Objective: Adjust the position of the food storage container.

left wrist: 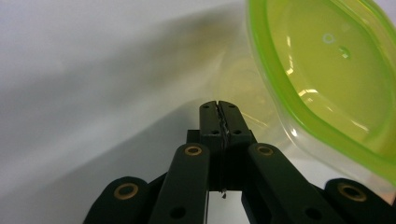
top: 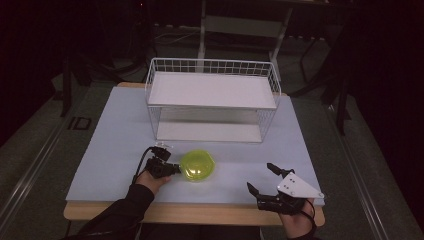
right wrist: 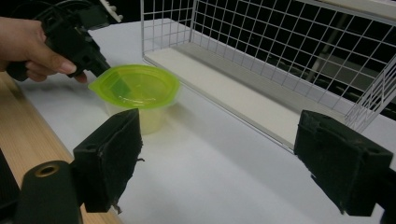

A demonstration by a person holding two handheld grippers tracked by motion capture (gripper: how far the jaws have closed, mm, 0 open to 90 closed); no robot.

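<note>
A clear round container with a lime-green lid (top: 197, 165) stands on the pale mat near the front, left of centre. My left gripper (top: 175, 169) lies just left of it, held low by a hand. In the left gripper view its jaws (left wrist: 218, 105) are pressed together beside the green lid (left wrist: 327, 79), with nothing clearly between them. In the right gripper view the left gripper (right wrist: 100, 70) points at the small tab of the lid (right wrist: 135, 86). My right gripper (top: 260, 176) rests at the front right, open wide and empty (right wrist: 219, 140), apart from the container.
A white wire shelf rack (top: 212, 102) with two white boards stands behind the container, its open side facing me (right wrist: 280, 46). The pale mat (top: 115, 150) covers a wooden table, whose edge (top: 200, 212) runs along the front. Dark floor surrounds it.
</note>
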